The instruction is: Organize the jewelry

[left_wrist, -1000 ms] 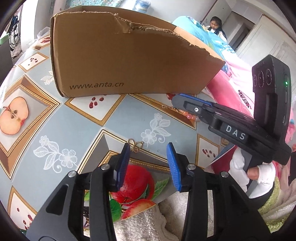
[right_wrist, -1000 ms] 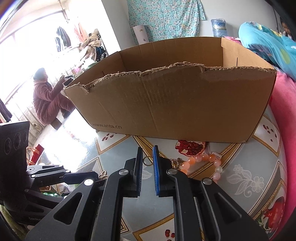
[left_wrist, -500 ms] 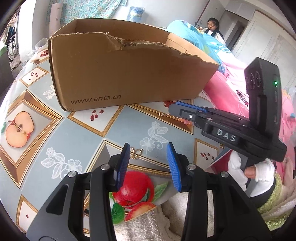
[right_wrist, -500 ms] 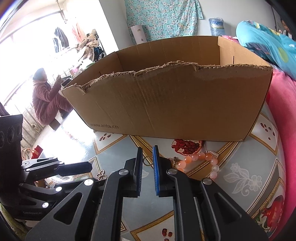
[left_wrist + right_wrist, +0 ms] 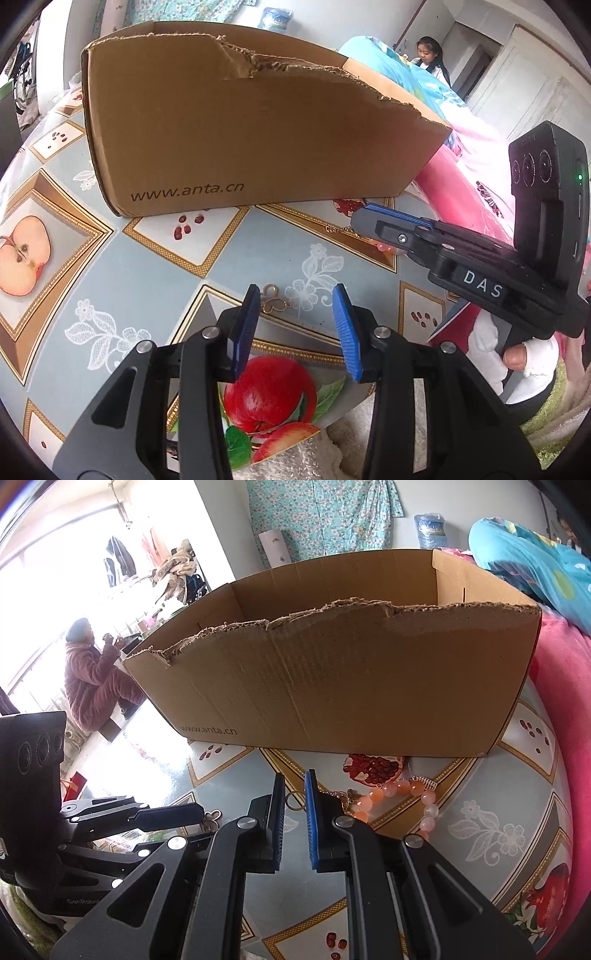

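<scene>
The left tongs (image 5: 295,317) hang low over the desk with their blue pads spread wide and nothing between them; a small gold butterfly-shaped charm (image 5: 272,298) lies on the desk just beside the tip of the left pad, and whether it touches the pad cannot be told. The right tongs (image 5: 294,805) have their pads drawn close with a narrow gap left, and a small gold ring (image 5: 294,800) sits in that gap at the tips; whether the pads actually bear on it cannot be told. A thin chain runs right from the ring to a bracelet of pink and orange beads (image 5: 417,801), which lies curled on the desk just right of the right tongs, near the printed pomegranate. In the left view the right tongs (image 5: 364,216) reach in from the right, close to the near wall of the box. Beyond both tongs stands a brown cardboard box (image 5: 332,686), open at the top with a ragged, torn near edge and the lettering www.anta.cn low on its side; the part of its inside that shows is bare cardboard and its floor is hidden. The desk (image 5: 155,266) wears a glossy grey-blue cloth printed with apples, pomegranate seeds and white lace flowers. To the right lies a bed with pink and turquoise bedding (image 5: 554,686). At the far left a person in a dark pink padded suit (image 5: 92,679) sits by a bright window, and a dark-haired person (image 5: 428,55) is by a doorway at the far right.
</scene>
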A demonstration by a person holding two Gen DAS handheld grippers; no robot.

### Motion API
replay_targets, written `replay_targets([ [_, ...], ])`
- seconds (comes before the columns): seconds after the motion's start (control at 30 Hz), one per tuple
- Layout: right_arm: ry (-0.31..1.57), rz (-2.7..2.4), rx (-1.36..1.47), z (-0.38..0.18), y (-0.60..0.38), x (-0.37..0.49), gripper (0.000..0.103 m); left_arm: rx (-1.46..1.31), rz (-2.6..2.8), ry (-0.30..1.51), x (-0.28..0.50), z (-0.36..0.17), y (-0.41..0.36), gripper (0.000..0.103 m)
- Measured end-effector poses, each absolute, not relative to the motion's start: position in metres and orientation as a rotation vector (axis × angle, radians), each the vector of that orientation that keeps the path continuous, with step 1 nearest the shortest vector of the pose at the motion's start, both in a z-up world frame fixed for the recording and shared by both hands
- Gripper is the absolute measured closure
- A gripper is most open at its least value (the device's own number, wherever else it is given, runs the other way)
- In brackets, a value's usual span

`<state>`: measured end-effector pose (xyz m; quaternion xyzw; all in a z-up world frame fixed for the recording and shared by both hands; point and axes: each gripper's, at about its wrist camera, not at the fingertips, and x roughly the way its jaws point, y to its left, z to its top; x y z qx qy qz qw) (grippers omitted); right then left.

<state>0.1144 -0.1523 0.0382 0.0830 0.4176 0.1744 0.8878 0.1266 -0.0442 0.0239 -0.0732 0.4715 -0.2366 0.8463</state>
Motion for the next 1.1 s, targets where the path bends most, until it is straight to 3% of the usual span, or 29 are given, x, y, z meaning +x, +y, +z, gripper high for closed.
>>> replay_targets([
  [0.4, 0.866, 0.373, 0.176, 0.038, -0.150, 0.115, 0.092, 0.088, -0.367, 0.948, 0.117, 0.026, -0.064, 0.065],
  [0.73, 0.871, 0.369, 0.185, 0.035, -0.152, 0.116, 0.092, 0.190, -0.363, 0.917, 0.119, 0.027, -0.072, 0.084],
  [1.1, 0.870, 0.370, 0.182, 0.035, -0.152, 0.118, 0.092, 0.166, -0.376, 0.917, 0.118, 0.027, -0.065, 0.087],
])
